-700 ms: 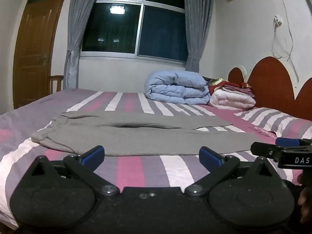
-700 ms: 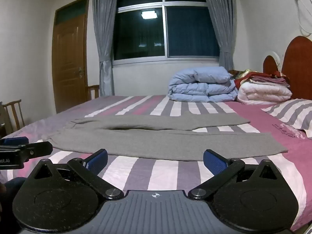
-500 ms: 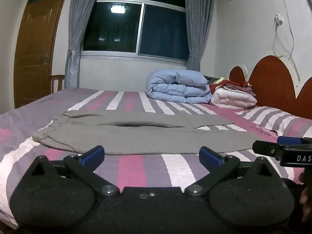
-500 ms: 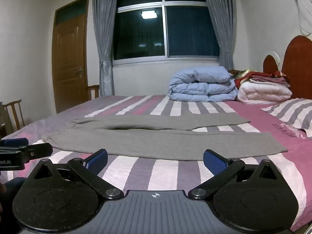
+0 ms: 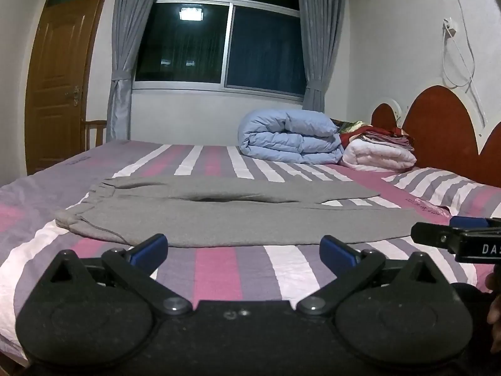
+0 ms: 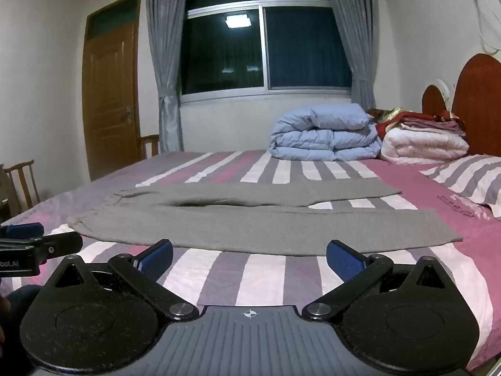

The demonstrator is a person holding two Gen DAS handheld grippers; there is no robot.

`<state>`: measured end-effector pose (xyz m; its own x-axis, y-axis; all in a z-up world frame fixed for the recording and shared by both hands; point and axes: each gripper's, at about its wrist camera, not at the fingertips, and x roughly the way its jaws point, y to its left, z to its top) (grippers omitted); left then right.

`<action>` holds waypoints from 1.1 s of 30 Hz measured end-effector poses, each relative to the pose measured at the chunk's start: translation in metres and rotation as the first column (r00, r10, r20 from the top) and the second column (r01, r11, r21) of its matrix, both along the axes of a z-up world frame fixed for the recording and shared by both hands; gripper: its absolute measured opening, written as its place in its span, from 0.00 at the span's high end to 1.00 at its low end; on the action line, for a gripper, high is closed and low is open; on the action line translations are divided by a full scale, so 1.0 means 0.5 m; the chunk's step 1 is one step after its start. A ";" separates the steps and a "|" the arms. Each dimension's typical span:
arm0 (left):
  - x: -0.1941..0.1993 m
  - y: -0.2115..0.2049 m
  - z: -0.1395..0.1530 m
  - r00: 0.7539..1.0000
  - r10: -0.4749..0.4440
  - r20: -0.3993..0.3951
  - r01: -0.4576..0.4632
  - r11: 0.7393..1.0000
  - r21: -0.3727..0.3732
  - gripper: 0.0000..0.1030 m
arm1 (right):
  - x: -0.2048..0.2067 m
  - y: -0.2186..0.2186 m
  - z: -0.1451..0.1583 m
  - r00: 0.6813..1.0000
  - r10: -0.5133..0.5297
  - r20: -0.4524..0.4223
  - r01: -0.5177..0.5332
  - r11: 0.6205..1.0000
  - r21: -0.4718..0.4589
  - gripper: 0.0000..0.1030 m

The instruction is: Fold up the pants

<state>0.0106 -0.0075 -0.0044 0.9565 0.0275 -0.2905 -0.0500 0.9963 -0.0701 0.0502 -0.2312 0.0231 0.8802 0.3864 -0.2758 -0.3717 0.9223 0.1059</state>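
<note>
Grey pants (image 5: 238, 219) lie flat across the striped bed, waistband to the left, both legs stretched to the right; they also show in the right wrist view (image 6: 260, 222). My left gripper (image 5: 243, 249) is open and empty, low over the bed just short of the pants' near edge. My right gripper (image 6: 249, 258) is open and empty, also just short of the near leg. Each gripper shows at the edge of the other's view: the right one (image 5: 460, 238), the left one (image 6: 34, 244).
A folded light-blue duvet (image 5: 291, 141) and a stack of white and red bedding (image 5: 379, 153) sit at the far side of the bed (image 5: 216, 269). A striped pillow (image 6: 469, 178) and red headboard (image 5: 444, 125) are at right. A wooden door (image 6: 109, 91) and chair (image 6: 22, 181) stand left.
Both grippers have held almost still; the left view has drifted slightly, so the pants sit a little more to the right. Both jaws stay open.
</note>
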 end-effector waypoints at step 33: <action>-0.005 -0.005 -0.001 1.000 -0.001 0.001 0.001 1.000 0.010 0.06 | -0.003 -0.007 0.004 1.000 0.000 -0.001 0.000 1.000 0.009 0.00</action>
